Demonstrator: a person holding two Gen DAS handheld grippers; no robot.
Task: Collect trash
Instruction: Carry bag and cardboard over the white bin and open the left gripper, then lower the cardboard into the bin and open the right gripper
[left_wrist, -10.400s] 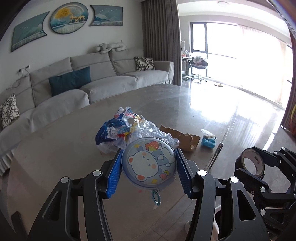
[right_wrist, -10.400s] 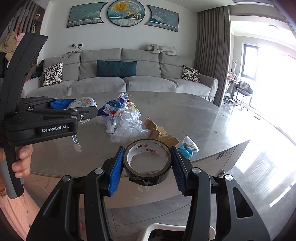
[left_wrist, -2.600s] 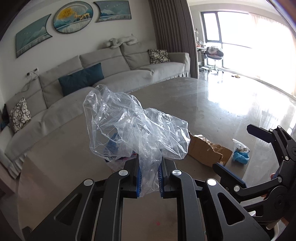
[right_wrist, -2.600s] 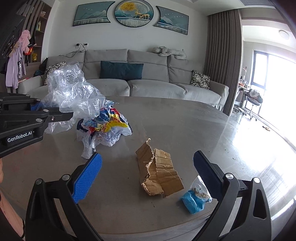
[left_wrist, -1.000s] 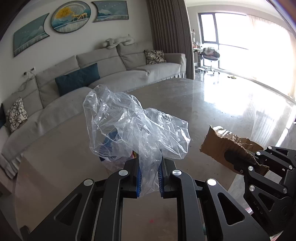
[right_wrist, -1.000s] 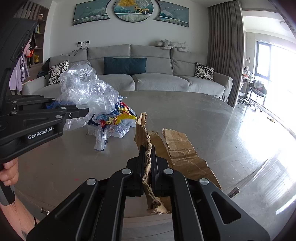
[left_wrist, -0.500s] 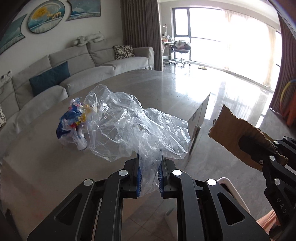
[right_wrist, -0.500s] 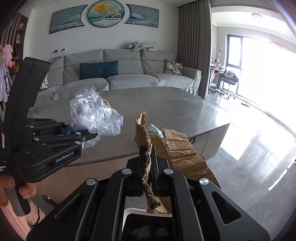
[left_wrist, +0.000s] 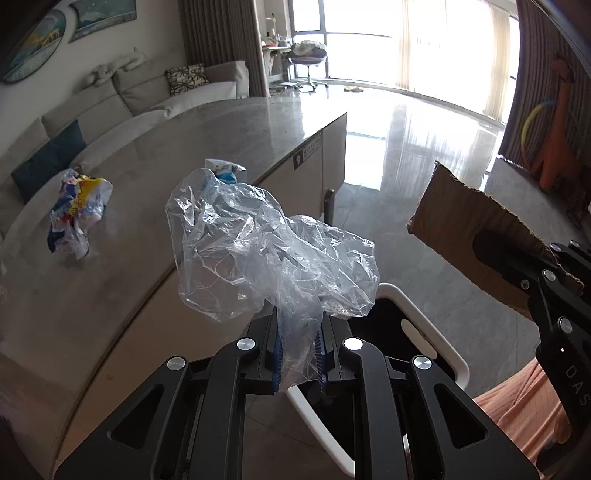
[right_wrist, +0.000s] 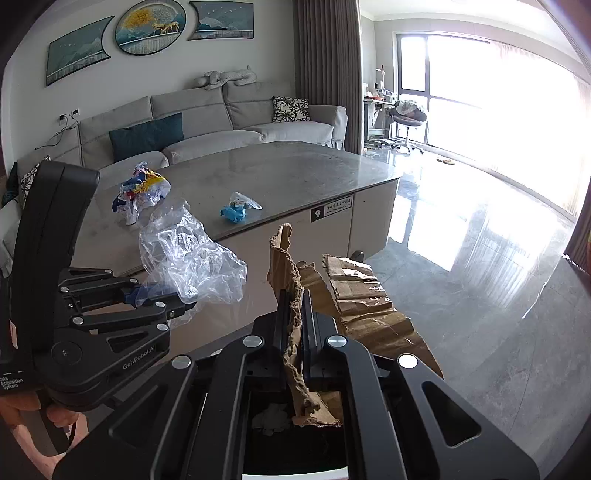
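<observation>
Both grippers now hover over the bin (left_wrist: 424, 325), clear plastic (left_wrist: 273, 254) and cardboard (right_wrist: 354, 295) pinched between jaws.

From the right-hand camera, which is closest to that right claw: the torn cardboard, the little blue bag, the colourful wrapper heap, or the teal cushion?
1. Torn cardboard, clamped in the right gripper.
2. Little blue bag, near table edge.
3. Colourful wrapper heap, further left on the table.
4. Teal cushion, on the sofa behind.

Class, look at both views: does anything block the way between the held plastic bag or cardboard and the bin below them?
Nothing visible does. The plastic bag and cardboard hang directly above the open bin.
</observation>
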